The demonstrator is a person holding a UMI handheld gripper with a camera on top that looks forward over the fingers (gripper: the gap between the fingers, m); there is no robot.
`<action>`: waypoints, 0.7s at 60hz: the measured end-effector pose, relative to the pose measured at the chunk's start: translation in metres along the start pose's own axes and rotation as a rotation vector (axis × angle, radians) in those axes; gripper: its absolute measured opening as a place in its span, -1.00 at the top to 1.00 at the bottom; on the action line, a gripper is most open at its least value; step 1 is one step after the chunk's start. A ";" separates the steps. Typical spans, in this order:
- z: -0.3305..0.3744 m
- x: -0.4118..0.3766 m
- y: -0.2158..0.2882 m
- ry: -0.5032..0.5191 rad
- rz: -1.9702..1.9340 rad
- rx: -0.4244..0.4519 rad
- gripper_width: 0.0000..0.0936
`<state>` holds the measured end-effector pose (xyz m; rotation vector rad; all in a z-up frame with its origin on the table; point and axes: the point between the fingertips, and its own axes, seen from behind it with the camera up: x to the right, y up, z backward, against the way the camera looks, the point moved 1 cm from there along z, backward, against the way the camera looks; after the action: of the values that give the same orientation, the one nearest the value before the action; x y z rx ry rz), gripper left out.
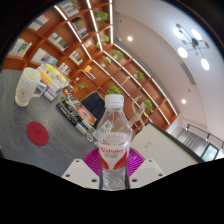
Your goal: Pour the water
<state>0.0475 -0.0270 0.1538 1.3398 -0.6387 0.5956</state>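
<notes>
Gripper view looks forward along the two fingers of the gripper (pixel 114 165), whose pale outer blocks show low at either side and whose magenta pads (pixel 92 160) face inward. Both pads press against the sides of a clear plastic water bottle (pixel 114 140), so the fingers are pinching it around its lower body, near the red-and-white label (pixel 113 152). The bottle stands upright along the fingers, with its white cap (pixel 115 100) on; water shows through the clear wall below the label.

Beyond the bottle and off to the left, a dark table (pixel 45 150) slopes across the scene, which sits tilted as a whole. On that table lies a round red coaster (pixel 37 133), well apart from the bottle. Farther along the same surface stands a pale cup or pitcher (pixel 26 88) with a handle; its exact kind is hard to tell.

Behind the table run wooden shelves (pixel 75 40) holding boxes and green plants, and above them a white ceiling (pixel 160 60) carries round lamps and a light fitting (pixel 190 42).
</notes>
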 end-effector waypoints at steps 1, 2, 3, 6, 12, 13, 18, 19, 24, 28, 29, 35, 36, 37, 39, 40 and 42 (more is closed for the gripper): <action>0.000 -0.006 0.009 0.003 0.036 0.006 0.32; -0.007 -0.014 0.017 0.008 0.071 0.016 0.32; -0.002 -0.020 0.027 0.009 0.107 0.022 0.32; 0.000 -0.038 0.052 0.013 0.216 0.044 0.32; 0.001 -0.071 0.098 -0.001 0.433 0.094 0.32; 0.001 -0.075 0.104 -0.006 0.469 0.099 0.32; 0.001 -0.096 0.133 -0.027 0.638 0.130 0.32; 0.002 -0.100 0.139 -0.032 0.670 0.139 0.32; -0.002 -0.112 0.162 -0.073 0.845 0.174 0.32; -0.002 -0.119 0.183 -0.122 0.989 0.208 0.32; -0.002 -0.120 0.188 -0.135 1.023 0.215 0.32; -0.005 -0.133 0.209 -0.190 1.252 0.263 0.32; -0.003 -0.131 0.212 -0.193 1.287 0.266 0.32; -0.006 -0.134 0.213 -0.199 1.313 0.267 0.32; -0.008 -0.135 0.216 -0.212 1.364 0.258 0.32; -0.009 -0.135 0.216 -0.216 1.387 0.253 0.32; -0.010 -0.138 0.218 -0.214 1.421 0.251 0.32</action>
<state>-0.2035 0.0089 0.2020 1.0025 -1.7460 1.7035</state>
